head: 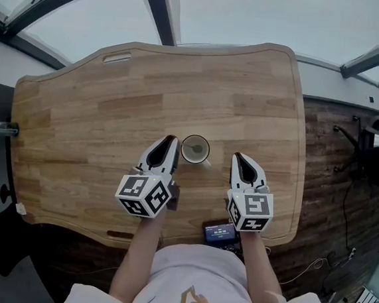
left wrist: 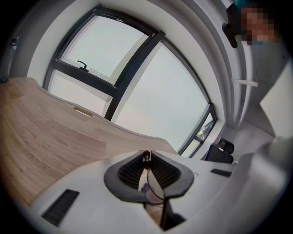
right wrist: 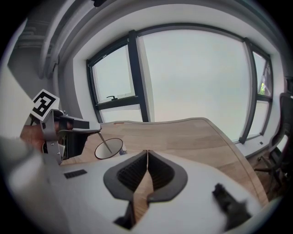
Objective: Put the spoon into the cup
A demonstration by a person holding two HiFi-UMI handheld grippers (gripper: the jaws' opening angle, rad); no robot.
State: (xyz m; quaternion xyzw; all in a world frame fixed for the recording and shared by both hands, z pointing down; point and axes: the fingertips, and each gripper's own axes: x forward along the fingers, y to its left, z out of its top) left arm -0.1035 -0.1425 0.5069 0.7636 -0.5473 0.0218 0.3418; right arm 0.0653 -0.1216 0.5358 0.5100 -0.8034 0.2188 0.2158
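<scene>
A small pale cup point(head: 195, 149) stands on the wooden table point(head: 100, 112), between my two grippers. My left gripper point(head: 172, 141) sits just left of the cup's rim, shut on the thin metal handle of the spoon point(right wrist: 105, 143). The spoon slants down into the cup point(right wrist: 109, 149), and its bowl lies inside. In the left gripper view the handle's tip point(left wrist: 146, 159) is pinched between the closed jaws point(left wrist: 146, 154), with the cup's rim showing below. My right gripper point(head: 237, 157) rests right of the cup, shut point(right wrist: 147, 151) with nothing in it.
A small device with a lit screen point(head: 219, 233) lies at the table's near edge, between my arms. A dark office chair point(head: 377, 142) stands on the floor to the right. Large windows point(right wrist: 192, 82) run behind the far edge.
</scene>
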